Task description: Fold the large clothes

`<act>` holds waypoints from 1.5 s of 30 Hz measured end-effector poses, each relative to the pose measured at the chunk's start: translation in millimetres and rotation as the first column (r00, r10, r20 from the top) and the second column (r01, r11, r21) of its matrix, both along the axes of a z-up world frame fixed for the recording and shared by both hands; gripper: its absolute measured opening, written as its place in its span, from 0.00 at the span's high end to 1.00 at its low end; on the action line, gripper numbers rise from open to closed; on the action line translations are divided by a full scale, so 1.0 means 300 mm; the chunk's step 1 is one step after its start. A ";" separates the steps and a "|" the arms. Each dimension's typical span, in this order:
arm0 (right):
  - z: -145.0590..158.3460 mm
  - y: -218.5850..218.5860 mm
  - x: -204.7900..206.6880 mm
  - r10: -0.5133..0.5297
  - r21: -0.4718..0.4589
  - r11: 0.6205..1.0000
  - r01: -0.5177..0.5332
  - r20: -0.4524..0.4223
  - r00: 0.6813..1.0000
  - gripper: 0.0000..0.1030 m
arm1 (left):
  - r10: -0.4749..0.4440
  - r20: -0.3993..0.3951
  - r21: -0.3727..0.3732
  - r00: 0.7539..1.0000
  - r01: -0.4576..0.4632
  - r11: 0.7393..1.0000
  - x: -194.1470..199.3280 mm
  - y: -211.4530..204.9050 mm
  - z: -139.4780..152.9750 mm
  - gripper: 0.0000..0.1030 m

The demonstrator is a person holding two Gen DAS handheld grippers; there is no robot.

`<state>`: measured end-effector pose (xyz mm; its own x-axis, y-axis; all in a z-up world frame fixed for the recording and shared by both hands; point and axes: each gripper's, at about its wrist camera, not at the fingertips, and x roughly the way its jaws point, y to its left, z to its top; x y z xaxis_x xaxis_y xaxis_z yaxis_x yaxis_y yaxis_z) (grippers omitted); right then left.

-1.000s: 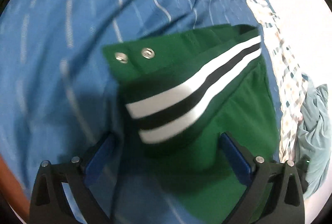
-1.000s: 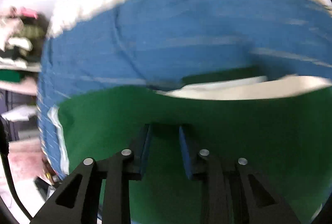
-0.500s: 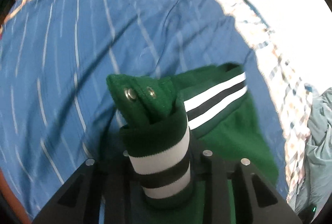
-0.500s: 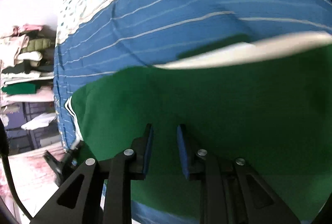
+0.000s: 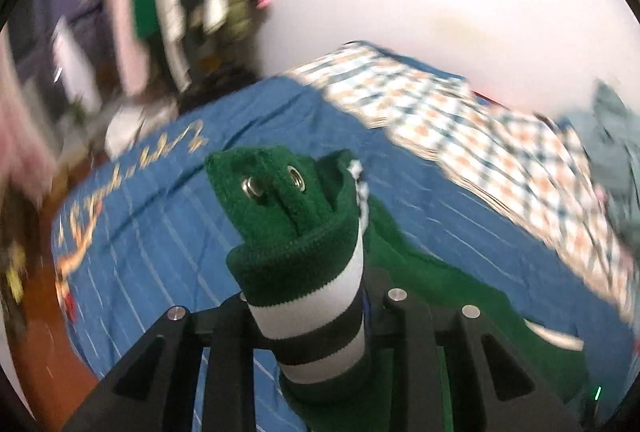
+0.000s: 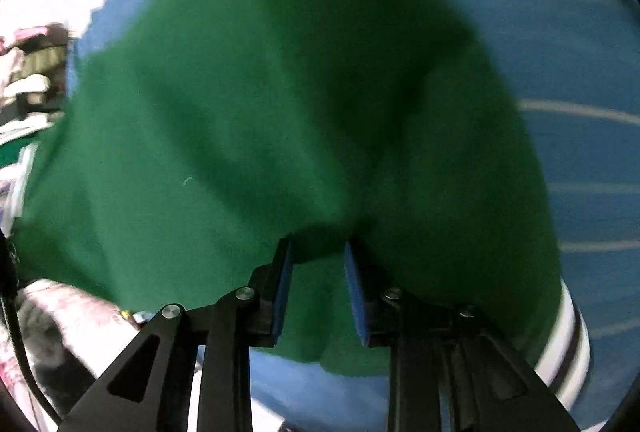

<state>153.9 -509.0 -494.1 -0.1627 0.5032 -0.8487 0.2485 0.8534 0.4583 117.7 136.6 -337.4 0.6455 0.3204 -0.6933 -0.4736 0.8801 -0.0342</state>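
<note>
Lifted off the bed (image 5: 168,244) since earlier, the green garment (image 6: 248,120) hangs clamped in the left gripper (image 5: 308,312) and right gripper (image 6: 318,292); its bunched cuff (image 5: 296,232) could slip free.

The left black two-finger gripper (image 5: 308,308) is clamped tight on the striped knit cuff of the green jacket (image 5: 296,256), its fingers hidden behind the bunched cloth. The right black two-finger gripper (image 6: 318,284) has its blue-padded fingers (image 6: 282,288) pinched on a fold of the same green fabric, a narrow gap between them
</note>
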 end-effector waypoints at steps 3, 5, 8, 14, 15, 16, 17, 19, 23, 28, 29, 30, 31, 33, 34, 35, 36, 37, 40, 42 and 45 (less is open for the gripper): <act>0.011 -0.025 0.015 -0.068 0.008 0.998 0.069 -0.060 0.996 0.73 | -0.141 0.034 0.044 0.989 0.140 0.989 0.022 -0.187 0.069 0.78; 0.057 -0.066 0.006 -0.086 0.026 0.996 0.088 -0.045 0.995 0.72 | -0.252 0.060 0.048 0.966 0.249 0.967 0.032 -0.338 0.123 0.79; 0.128 -0.168 -0.044 -0.120 0.039 0.992 0.121 -0.018 0.993 0.72 | -0.422 0.081 0.043 0.903 0.420 0.907 0.022 -0.571 0.171 0.79; 0.179 -0.456 -0.207 -0.297 0.087 0.950 0.300 -0.040 0.954 0.72 | -0.693 0.016 -0.066 0.721 0.693 0.718 -0.037 -1.030 0.043 0.79; 0.178 -0.500 -0.242 -0.329 0.085 0.939 0.333 -0.056 0.943 0.72 | -0.719 -0.013 -0.086 0.694 0.716 0.693 -0.045 -1.091 -0.008 0.79; 0.179 -0.534 -0.266 -0.341 0.056 0.937 0.344 -0.060 0.938 0.72 | -0.744 -0.049 -0.108 0.667 0.737 0.667 -0.055 -1.157 -0.079 0.79; 0.180 -0.565 -0.287 -0.334 0.013 0.942 0.336 -0.057 0.941 0.72 | -0.759 -0.082 -0.117 0.646 0.750 0.651 -0.061 -1.203 -0.141 0.79; 0.184 -0.607 -0.321 -0.325 -0.038 0.946 0.323 -0.056 0.944 0.72 | -0.773 -0.149 -0.149 0.617 0.759 0.634 -0.061 -1.262 -0.262 0.79; 0.168 -0.687 -0.374 -0.284 -0.122 0.954 0.273 -0.084 0.955 0.72 | -0.777 -0.240 -0.150 0.582 0.769 0.622 -0.059 -1.311 -0.422 0.79; 0.176 -0.751 -0.377 -0.264 -0.170 0.954 0.248 -0.077 0.961 0.58 | -0.764 -0.329 -0.052 0.555 0.797 0.601 -0.085 -1.350 -0.421 0.72; 0.188 -0.760 -0.371 -0.267 -0.158 0.954 0.255 -0.059 0.962 0.48 | -0.760 -0.347 -0.028 0.549 0.804 0.594 -0.092 -1.356 -0.410 0.71; 0.198 -0.769 -0.368 -0.267 -0.149 0.955 0.257 -0.045 0.963 0.36 | -0.754 -0.363 -0.017 0.547 0.806 0.592 -0.108 -1.355 -0.418 0.68; 0.210 -0.772 -0.359 -0.266 -0.138 0.956 0.259 -0.029 0.964 0.30 | -0.741 -0.386 -0.015 0.550 0.799 0.601 -0.110 -1.347 -0.412 0.61; 0.242 -0.774 -0.335 -0.262 -0.110 0.959 0.262 0.022 0.965 0.26 | -0.718 -0.413 -0.033 0.560 0.779 0.626 -0.108 -1.324 -0.391 0.36; 0.259 -0.776 -0.328 -0.256 -0.105 0.960 0.259 0.048 0.966 0.26 | -0.704 -0.414 -0.060 0.577 0.755 0.653 -0.109 -1.302 -0.370 0.18; 0.275 -0.775 -0.317 -0.245 -0.104 0.962 0.252 0.074 0.967 0.25 | -0.696 -0.413 -0.081 0.588 0.737 0.671 -0.107 -1.280 -0.359 0.17; 0.297 -0.753 -0.302 -0.233 -0.106 0.964 0.243 0.101 0.967 0.23 | -0.687 -0.410 -0.113 0.600 0.714 0.691 -0.108 -1.256 -0.344 0.16; 0.315 -0.765 -0.296 -0.225 -0.105 0.965 0.239 0.125 0.966 0.22 | -0.684 -0.408 -0.149 0.605 0.695 0.704 -0.113 -1.231 -0.333 0.16; 0.372 -0.754 -0.270 -0.218 -0.089 0.968 0.236 0.178 0.960 0.18 | -0.643 -0.410 -0.198 0.647 0.625 0.755 -0.146 -1.149 -0.292 0.16; 0.407 -0.754 -0.247 -0.211 -0.047 0.973 0.225 0.205 0.956 0.18 | -0.603 -0.400 -0.200 0.690 0.577 0.792 -0.182 -1.082 -0.253 0.16; 0.447 -0.687 -0.205 -0.185 0.055 0.983 0.177 0.246 0.951 0.18 | -0.492 -0.389 -0.151 0.779 0.472 0.868 -0.248 -0.928 -0.202 0.16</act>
